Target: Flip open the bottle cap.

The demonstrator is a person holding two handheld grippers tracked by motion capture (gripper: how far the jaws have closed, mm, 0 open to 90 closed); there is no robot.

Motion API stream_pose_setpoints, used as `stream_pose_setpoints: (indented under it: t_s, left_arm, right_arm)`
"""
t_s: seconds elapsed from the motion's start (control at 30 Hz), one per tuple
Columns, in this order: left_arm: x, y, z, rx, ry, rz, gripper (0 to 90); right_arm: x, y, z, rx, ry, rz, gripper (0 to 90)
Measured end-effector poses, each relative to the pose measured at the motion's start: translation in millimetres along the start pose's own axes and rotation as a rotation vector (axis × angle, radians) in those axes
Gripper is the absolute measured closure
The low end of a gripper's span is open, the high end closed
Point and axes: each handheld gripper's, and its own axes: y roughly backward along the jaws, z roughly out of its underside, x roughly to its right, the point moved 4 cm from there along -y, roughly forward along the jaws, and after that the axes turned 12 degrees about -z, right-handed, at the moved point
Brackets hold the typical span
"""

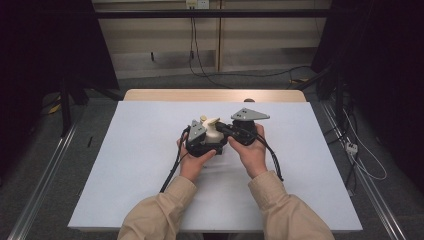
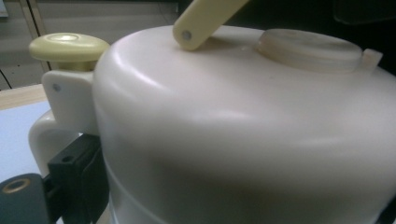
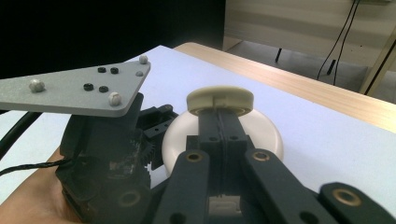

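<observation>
The right gripper's [image 3: 219, 140] two black jaws are pressed flat together with no gap between them, their tips reaching up against the underside of the round cream lid [image 3: 219, 99] that sits on top of the cream thermos jug [image 3: 261, 133]; whether anything is pinched between them cannot be told. In the left gripper view, the left gripper's [image 2: 70, 186] one visible black jaw lies against the jug's [image 2: 243, 135] side, low down just beside the white handle [image 2: 39, 140]. The other jaw is out of sight, so it is not possible to say whether this gripper is clamped on the jug or merely resting against it. Above the handle sits a pale yellow push button [image 2: 69, 46], and a pale yellow lever [image 2: 203, 21] slants up from the jug's domed shoulder next to the round lid [image 2: 308, 49].

In the high view the jug [image 1: 214, 134] stands near the middle of the white table top [image 1: 125, 165], between the two grippers. The left hand [image 1: 192, 162] wraps the left gripper [image 1: 202, 140] from below and behind, while the right hand [image 1: 252, 152] cups the right gripper [image 1: 235, 131] from the right, its jaws pointing left toward the jug. Both forearms, in tan sleeves [image 1: 160, 212], converge from the bottom edge, wrists close together.
</observation>
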Motion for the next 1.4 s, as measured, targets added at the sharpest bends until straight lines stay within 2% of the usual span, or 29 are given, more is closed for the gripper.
stream_pose_setpoints:
  t_s: [1.4]
  left_arm:
    - [0.4, 0.1, 0.1, -0.003, 0.005, 0.000, 6.3]
  right_arm:
    - [3.7, -9.8, -11.1, 0.028, 0.009, 0.014, 90.0]
